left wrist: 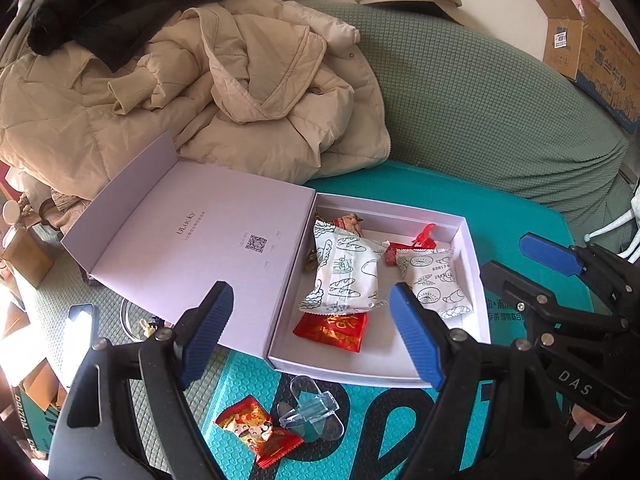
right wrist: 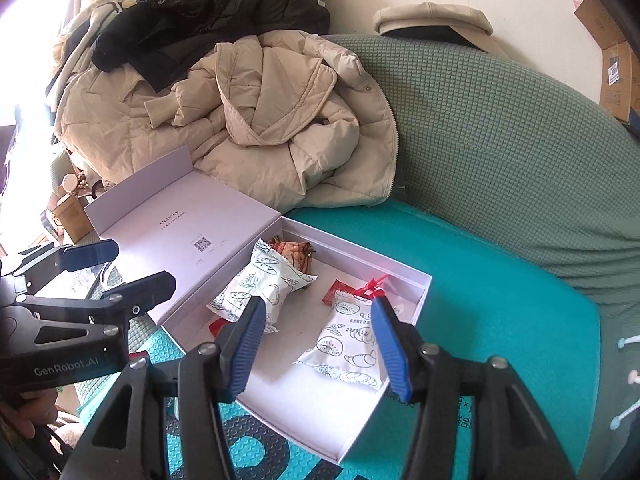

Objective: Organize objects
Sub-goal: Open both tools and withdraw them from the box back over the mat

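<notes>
A white box (left wrist: 340, 372) lies on the teal mat (left wrist: 500, 216) with its lid (left wrist: 192, 232) folded open to the left. In it lie a large white bread-print packet (left wrist: 346, 272), a smaller one (left wrist: 436, 284), a red packet (left wrist: 332, 330), a brown wrapper and small red sweets (left wrist: 424, 238). My left gripper (left wrist: 312, 296) hangs open above the box's near edge, holding nothing. My right gripper (right wrist: 318, 306) is open above the smaller packet (right wrist: 348, 344), which lies flat on the box floor (right wrist: 304, 400). A red-yellow sweet packet (left wrist: 258, 432) and a clear plastic clip (left wrist: 310, 408) lie on the mat outside the box.
A beige padded jacket (left wrist: 240, 92) and black clothing (left wrist: 120, 8) are piled behind the lid on the green sofa cover (left wrist: 480, 100). A cardboard carton (left wrist: 592, 48) stands at far right. A phone (left wrist: 80, 328) lies left of the mat.
</notes>
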A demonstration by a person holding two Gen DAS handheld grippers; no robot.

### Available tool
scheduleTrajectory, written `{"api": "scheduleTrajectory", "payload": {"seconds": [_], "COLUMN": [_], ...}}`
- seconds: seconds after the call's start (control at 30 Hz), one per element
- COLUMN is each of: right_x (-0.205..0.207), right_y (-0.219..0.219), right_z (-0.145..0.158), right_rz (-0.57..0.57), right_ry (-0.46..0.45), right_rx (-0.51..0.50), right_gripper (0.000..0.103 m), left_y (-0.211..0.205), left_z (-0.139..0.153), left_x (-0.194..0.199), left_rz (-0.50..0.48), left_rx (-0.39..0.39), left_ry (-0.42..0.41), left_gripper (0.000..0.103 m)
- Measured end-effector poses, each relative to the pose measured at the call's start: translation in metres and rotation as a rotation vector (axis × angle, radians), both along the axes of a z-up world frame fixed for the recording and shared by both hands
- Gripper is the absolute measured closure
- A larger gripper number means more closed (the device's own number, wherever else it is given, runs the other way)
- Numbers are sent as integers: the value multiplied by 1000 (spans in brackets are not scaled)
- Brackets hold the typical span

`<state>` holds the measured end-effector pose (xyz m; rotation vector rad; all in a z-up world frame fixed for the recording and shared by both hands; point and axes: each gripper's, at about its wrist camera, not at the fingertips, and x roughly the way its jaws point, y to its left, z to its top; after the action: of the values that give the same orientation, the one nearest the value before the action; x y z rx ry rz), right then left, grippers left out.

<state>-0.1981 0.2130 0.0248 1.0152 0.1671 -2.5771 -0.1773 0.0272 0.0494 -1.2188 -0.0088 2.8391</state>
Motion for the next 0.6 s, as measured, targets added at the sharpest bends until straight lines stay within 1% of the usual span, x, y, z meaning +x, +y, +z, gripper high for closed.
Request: {"api": "scheduleTrajectory", "payload": {"seconds": [0.1,0.23,0.4,0.6], "right_x": [11,25,40,57], "right_y": [0,0,-2,-8], "right_z": [7,13,17,19], "right_rz": [0,11,26,56], "right_ry": [11,22,23,30], "right_rx": [1,11,3,-9], "right_gripper": [46,45,45,44], "left_y": [-1,-2,-7,-13], "left_z": [6,10,12,8], "left_x": [11,25,42,59], "left_rz": [3,2,13,20], "left_rx": [2,8,15,10], "left_ry": [22,32,38,25], "left_gripper": [23,23,22,21]}}
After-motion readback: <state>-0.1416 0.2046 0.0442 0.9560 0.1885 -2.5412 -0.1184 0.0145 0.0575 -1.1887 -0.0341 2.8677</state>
